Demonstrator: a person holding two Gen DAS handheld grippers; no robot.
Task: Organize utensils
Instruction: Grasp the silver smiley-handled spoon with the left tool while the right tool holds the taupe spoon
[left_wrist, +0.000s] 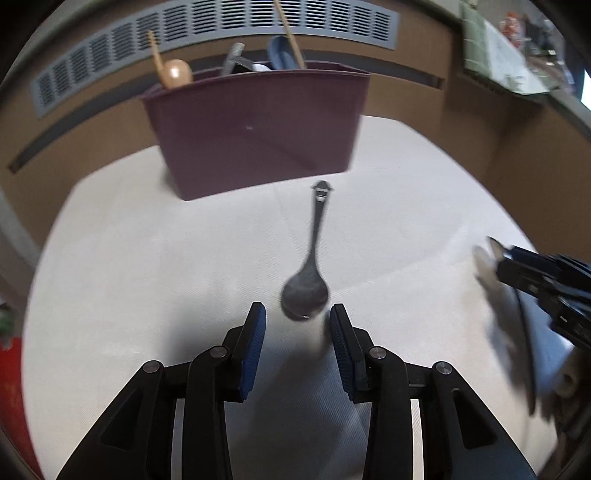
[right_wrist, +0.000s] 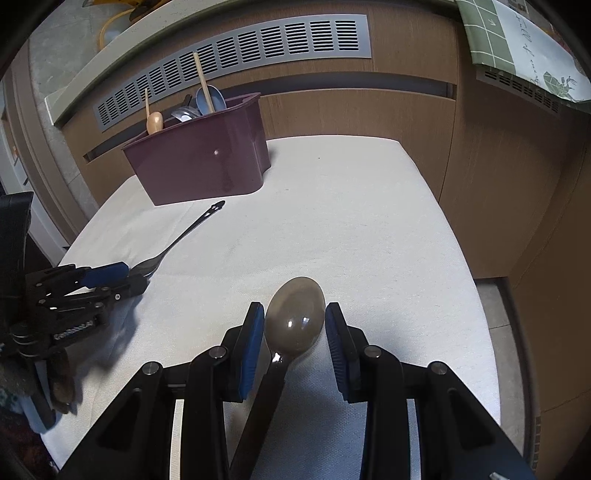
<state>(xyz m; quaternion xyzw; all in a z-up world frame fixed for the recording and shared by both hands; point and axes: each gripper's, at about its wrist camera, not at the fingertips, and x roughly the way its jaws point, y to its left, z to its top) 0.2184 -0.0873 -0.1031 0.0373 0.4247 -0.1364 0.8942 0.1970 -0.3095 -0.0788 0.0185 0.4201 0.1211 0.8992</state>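
A dark metal spoon (left_wrist: 312, 258) lies on the white cloth, bowl toward me, handle toward the maroon utensil bin (left_wrist: 255, 129). My left gripper (left_wrist: 297, 317) is open just short of its bowl. In the right wrist view the same spoon (right_wrist: 177, 240) lies by the left gripper (right_wrist: 122, 275), and the bin (right_wrist: 199, 158) stands beyond. My right gripper (right_wrist: 293, 317) is open around the bowl of a translucent grey spoon (right_wrist: 293, 317), whose handle runs back under the gripper. The right gripper also shows blurred in the left wrist view (left_wrist: 517, 269).
The bin holds a wooden spoon (right_wrist: 154, 122), a blue spoon (right_wrist: 210, 98), a wooden stick and metal utensils. Wooden panelling with a grey vent (right_wrist: 236, 55) runs behind the table. The table's right edge (right_wrist: 454, 236) drops to the floor.
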